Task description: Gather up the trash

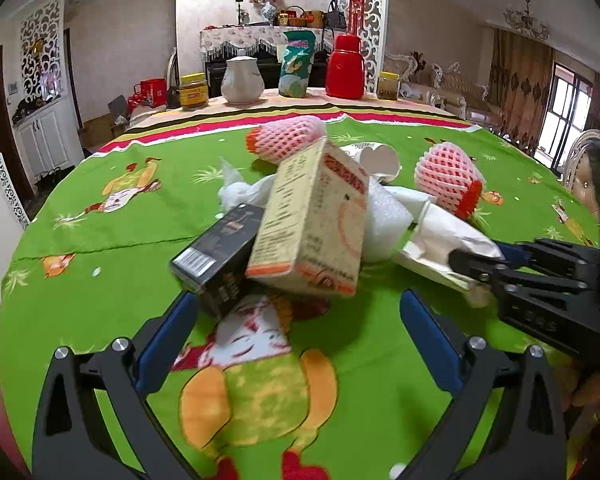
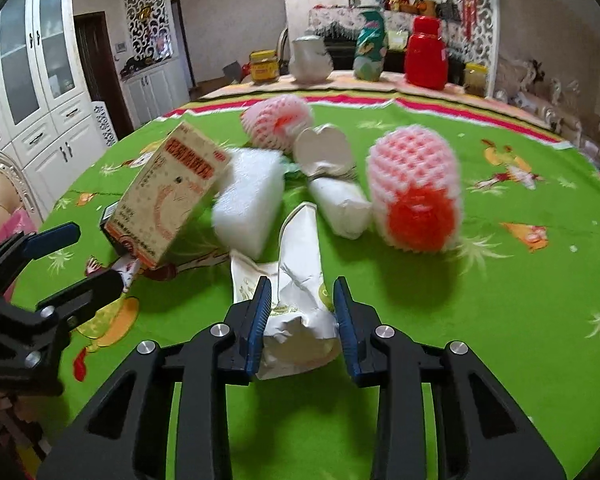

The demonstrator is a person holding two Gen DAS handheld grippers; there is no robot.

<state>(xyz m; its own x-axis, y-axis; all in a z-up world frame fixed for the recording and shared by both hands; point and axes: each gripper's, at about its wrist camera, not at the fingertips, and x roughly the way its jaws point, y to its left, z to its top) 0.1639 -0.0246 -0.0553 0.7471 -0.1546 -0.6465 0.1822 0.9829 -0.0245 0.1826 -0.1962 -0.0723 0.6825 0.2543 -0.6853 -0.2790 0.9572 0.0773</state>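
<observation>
- Lying on a green printed cloth over the counter (image 2: 500,320), the trash is seen gathered in a loose pile near the middle, with bare cloth left open to the right of it and along the near edge.
- The far edge of the counter is lined by a yellow-lidded jar (image 1: 193,91), a white jug (image 1: 242,82), a green packet (image 1: 297,65) and a red flask (image 1: 345,67), all well apart from the pile.
- The crumpled white bag (image 2: 298,300) is pinched between the blue pads of the right claw (image 2: 300,320); its long axis runs away from the claw toward the pile, its far tip tapering to a point.
- The near end of the bag is hidden behind the claw fingers, and its print is too creased to be read.
- The left claw (image 1: 298,344) is held spread wide with nothing between its pads, just short of a black box (image 1: 216,256) and a tilted cream carton (image 1: 312,224).
- The carton is propped on one edge, its long axis slanting up and away; it is leaned against the black box, which is partly covered by it.
- A white foam block (image 2: 248,200), a white wrapped roll (image 2: 342,208) and a torn paper cup (image 2: 324,148) are crowded just behind the bag.
- Two pink foam fruit nets (image 2: 414,192) are found at the right and the back of the pile; the nearer one is turned with its orange end toward the right camera.
- Much of the pile is blurred.
</observation>
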